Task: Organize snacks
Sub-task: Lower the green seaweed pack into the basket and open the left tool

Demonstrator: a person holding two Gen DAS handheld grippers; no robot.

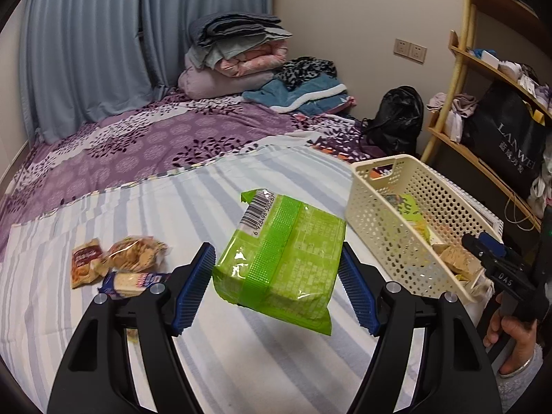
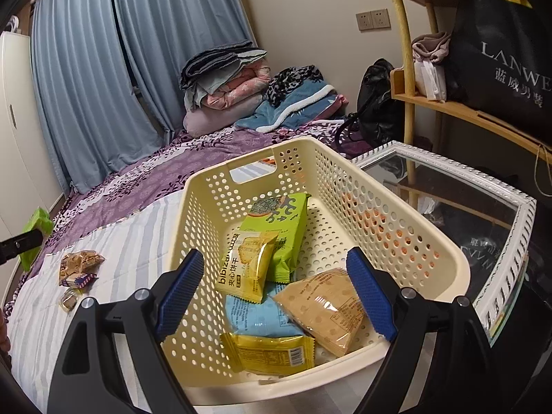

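My left gripper (image 1: 276,248) is shut on a green snack pack (image 1: 283,258) and holds it in the air above the striped sheet (image 1: 241,362). To its left, three loose snacks lie on the sheet: a red packet (image 1: 86,262), a clear bag of crackers (image 1: 138,253) and a blue-and-white pack (image 1: 134,281). The cream perforated basket (image 2: 214,179) sits at the right. My right gripper (image 2: 274,255) hangs open over it, holding nothing. Inside lie a green packet (image 2: 279,227), a yellow biscuit packet (image 2: 248,265), a blue packet (image 2: 262,317), another yellow packet (image 2: 272,353) and a tan packet (image 2: 324,307).
A white-framed glass panel (image 2: 510,207) lies just right of the basket. Behind it stands a wooden shelf (image 2: 448,103) with a black bag (image 2: 500,51). Folded blankets (image 1: 238,55) are piled at the far end of the bed. A person's hand (image 1: 517,338) grips the right tool.
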